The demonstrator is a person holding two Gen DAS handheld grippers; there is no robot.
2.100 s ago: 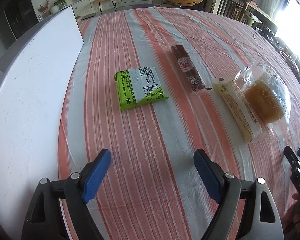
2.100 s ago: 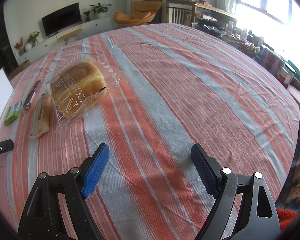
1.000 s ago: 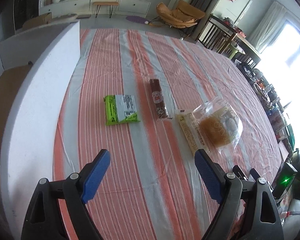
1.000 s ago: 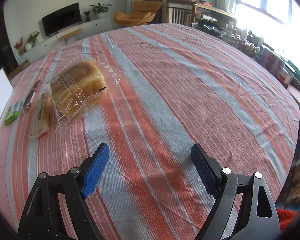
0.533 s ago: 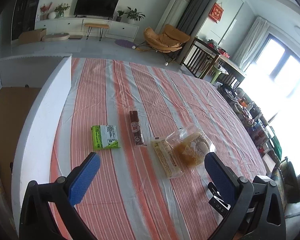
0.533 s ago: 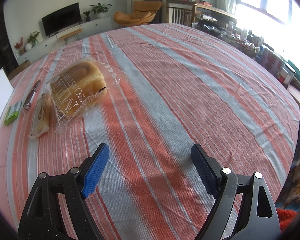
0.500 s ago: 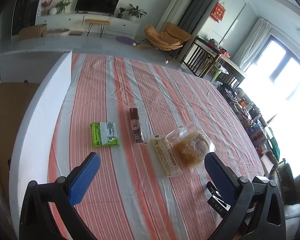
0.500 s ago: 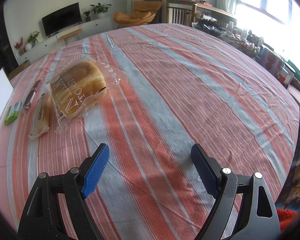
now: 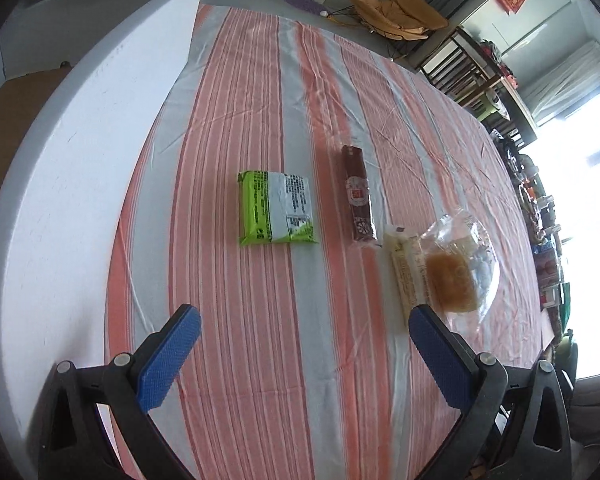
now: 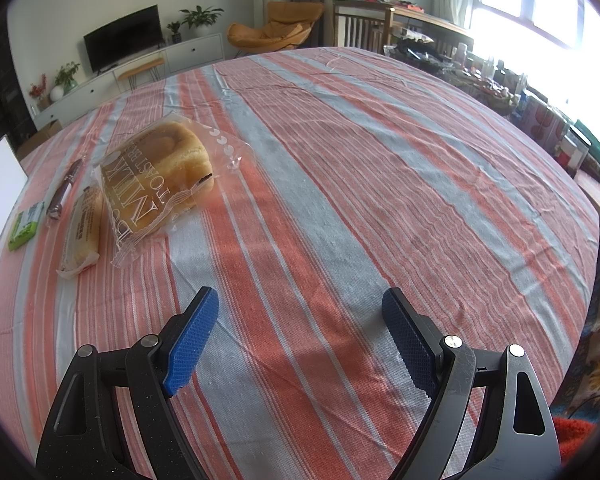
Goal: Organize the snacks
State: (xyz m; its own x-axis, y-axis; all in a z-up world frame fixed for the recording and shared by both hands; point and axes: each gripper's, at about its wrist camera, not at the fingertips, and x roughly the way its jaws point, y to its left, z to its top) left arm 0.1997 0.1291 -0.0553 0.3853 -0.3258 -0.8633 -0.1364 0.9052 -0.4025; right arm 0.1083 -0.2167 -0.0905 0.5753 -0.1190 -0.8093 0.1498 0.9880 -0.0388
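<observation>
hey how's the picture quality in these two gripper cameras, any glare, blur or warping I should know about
Left wrist view: window blown out white, bread bag slightly smeared, white board bowed by the fisheye. Right wrist view: sharp, window glaring at upper right, striped tablecloth bulging into a dome, dark corners.

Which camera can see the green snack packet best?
The left wrist view. There the green snack packet lies flat near the middle of the picture, its whole top and printed label showing. In the right wrist view it is only a small green sliver at the far left edge, seen from the side.
</observation>
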